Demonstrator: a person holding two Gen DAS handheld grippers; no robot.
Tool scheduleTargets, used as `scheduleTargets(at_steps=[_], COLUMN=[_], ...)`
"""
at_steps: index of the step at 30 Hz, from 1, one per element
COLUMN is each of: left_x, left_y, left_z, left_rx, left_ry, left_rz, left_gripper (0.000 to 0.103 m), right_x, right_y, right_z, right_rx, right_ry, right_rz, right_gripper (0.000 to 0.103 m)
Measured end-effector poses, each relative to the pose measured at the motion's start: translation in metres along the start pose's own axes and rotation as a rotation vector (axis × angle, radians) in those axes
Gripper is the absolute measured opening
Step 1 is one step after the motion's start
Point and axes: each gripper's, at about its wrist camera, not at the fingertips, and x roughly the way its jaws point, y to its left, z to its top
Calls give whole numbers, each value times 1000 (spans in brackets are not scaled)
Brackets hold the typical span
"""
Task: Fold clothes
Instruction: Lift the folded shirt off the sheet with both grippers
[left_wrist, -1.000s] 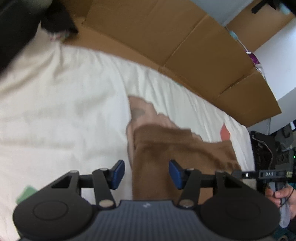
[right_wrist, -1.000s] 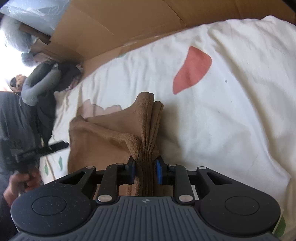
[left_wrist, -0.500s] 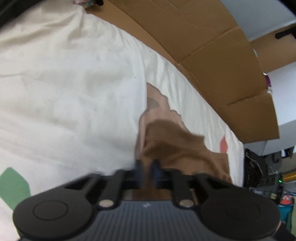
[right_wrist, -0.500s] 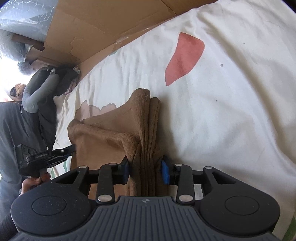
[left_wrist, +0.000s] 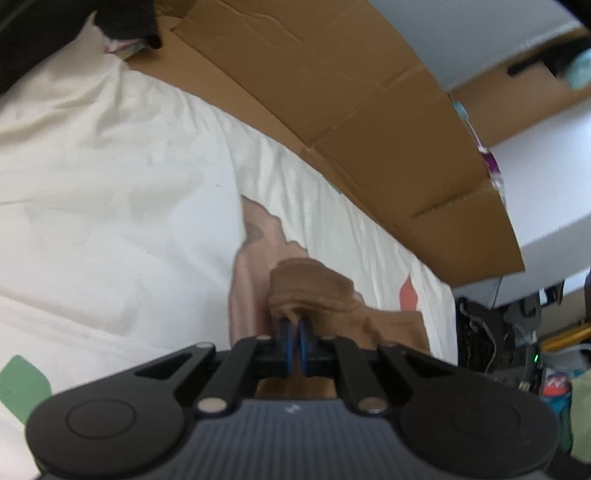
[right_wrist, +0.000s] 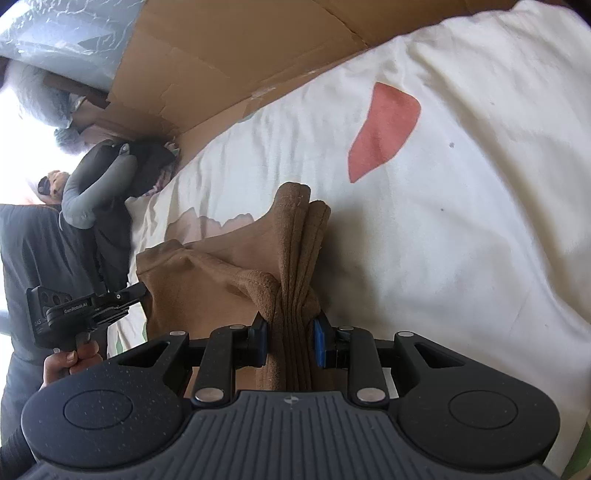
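Observation:
A brown garment (left_wrist: 314, 284) lies partly folded on the white bedsheet (left_wrist: 110, 221). My left gripper (left_wrist: 294, 343) is shut on a thin bunched edge of it, and the cloth rises in a hump just past the blue pads. In the right wrist view the same brown garment (right_wrist: 221, 266) shows a thick stack of folded layers. My right gripper (right_wrist: 290, 343) has that stack between its pads, and its jaws are closing on it. At the garment's far left edge a hand (right_wrist: 70, 363) holds the left gripper's handle.
Brown cardboard (left_wrist: 369, 110) walls the far side of the bed. The sheet carries a red patch (right_wrist: 384, 133) and a green patch (left_wrist: 22, 384). Dark clothes and a grey neck pillow (right_wrist: 96, 184) sit at the bed's far left corner. Cluttered gear (left_wrist: 498, 332) stands beyond the right edge.
My left gripper went from wide open over the garment to shut on its edge, bunching the cloth upward. My right jaws widened slightly, then narrowed again around the folded stack.

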Motion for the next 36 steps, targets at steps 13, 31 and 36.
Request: scheduleTargets(at_steps=[13,31,36], left_x=[26,42,50], left_y=[27,53,44], left_z=[-1,-6,0], left_rx=[-18,-151,-125], left_ry=[24,114,133], left_rz=[-6,-190,-189], left_gripper=[43,41,12], right_x=[12,18,20], right_y=[-9,-15,-11], right_z=[3,4,7], right_rx=[26,54,41], right_ry=[23,20,26], right_rz=[-14,31,19], right_gripper=[37,33,28])
